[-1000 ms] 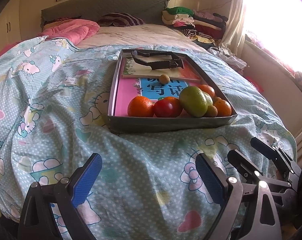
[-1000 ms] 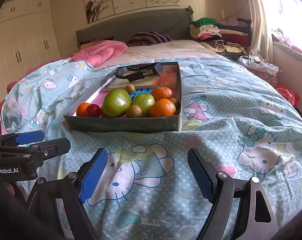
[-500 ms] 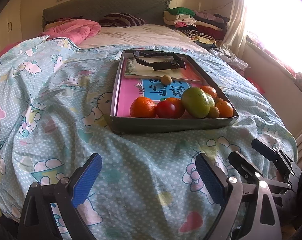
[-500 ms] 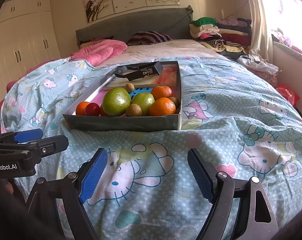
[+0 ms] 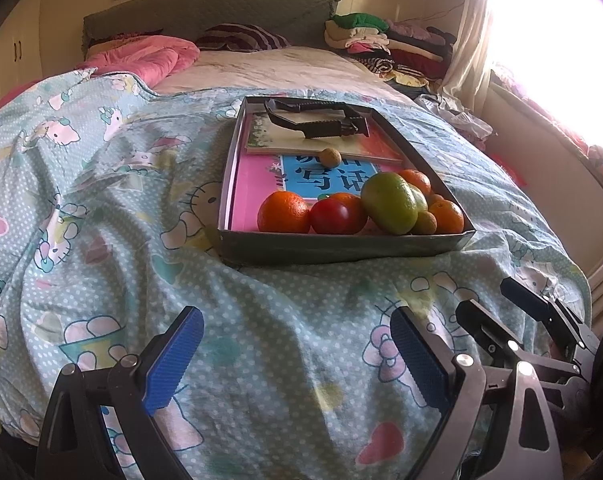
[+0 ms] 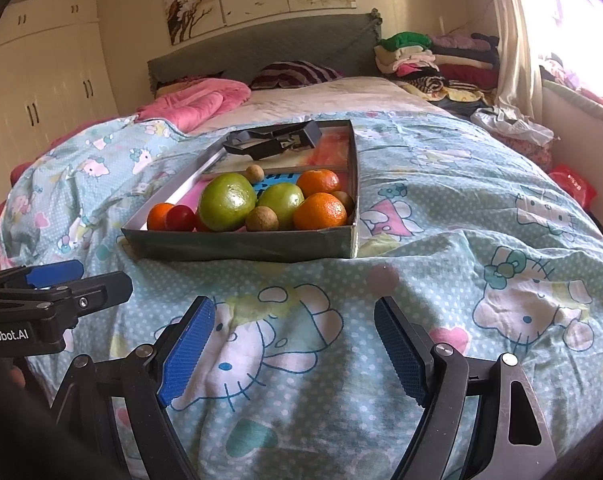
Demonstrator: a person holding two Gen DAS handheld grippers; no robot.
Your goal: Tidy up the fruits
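Left gripper [image 5: 297,354] fingers apart, empty; right gripper [image 6: 293,344] likewise. Fruit tray [image 6: 241,246] on bed [image 6: 461,280] well ahead of fingers.

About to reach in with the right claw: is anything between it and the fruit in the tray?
Only the tray's near wall. The right claw is open over bare bedspread, and the fruit, such as the front orange, sits just behind that wall, so it would likely need to go over it.

The tray [image 6: 237,246] held three oranges [image 6: 319,211], two green fruits [image 6: 227,201], one red fruit [image 6: 180,218], three small brown fruits [image 6: 262,219], two books [image 5: 257,184] and one black clip-like tool [image 6: 273,142].
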